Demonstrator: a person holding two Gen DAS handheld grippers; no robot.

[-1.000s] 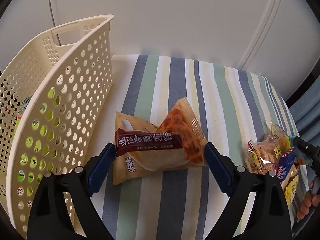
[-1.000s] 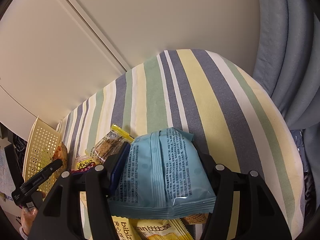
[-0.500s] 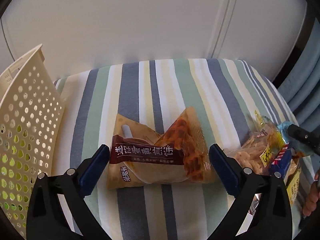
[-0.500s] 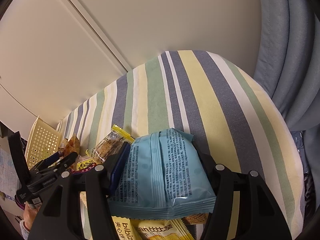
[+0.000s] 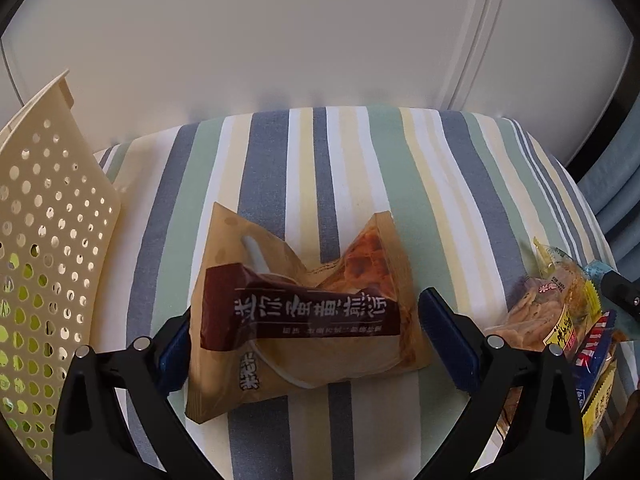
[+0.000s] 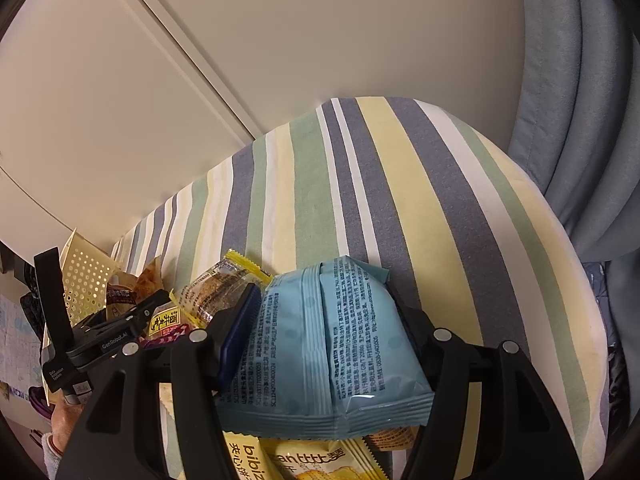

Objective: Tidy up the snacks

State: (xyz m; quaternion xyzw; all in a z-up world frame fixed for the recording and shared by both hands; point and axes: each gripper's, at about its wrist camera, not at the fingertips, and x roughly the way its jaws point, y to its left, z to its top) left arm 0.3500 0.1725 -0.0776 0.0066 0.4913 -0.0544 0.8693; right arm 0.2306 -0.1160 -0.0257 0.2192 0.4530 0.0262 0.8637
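Left wrist view: the left claw [image 5: 304,340] is spread wide, its blue pads [image 5: 448,340] standing on either side of a brown snack packet [image 5: 296,320] that lies flat on the striped worktop [image 5: 360,168]. The left pad is just beside the packet's edge; the right pad is close to it, and contact cannot be confirmed. A cream perforated basket [image 5: 48,240] stands at the left edge of the worktop, near the packet. At the right edge lies a pile of snacks [image 5: 560,312] in clear, yellow and blue wrappers.

Right wrist view: the right claw [image 6: 324,340] pinches a light blue packet [image 6: 328,352] between its pads, the printed back side facing the camera. Yellow packets [image 6: 304,456] lie beneath the blue one. A clear wrapper with yellow ends [image 6: 220,288] rests just to its left. Farther left, the left claw [image 6: 132,312], the brown snack packet [image 6: 132,286] and the basket [image 6: 86,280] are visible. A grey-blue curtain [image 6: 580,120] hangs beyond the right side of the worktop [image 6: 400,184].
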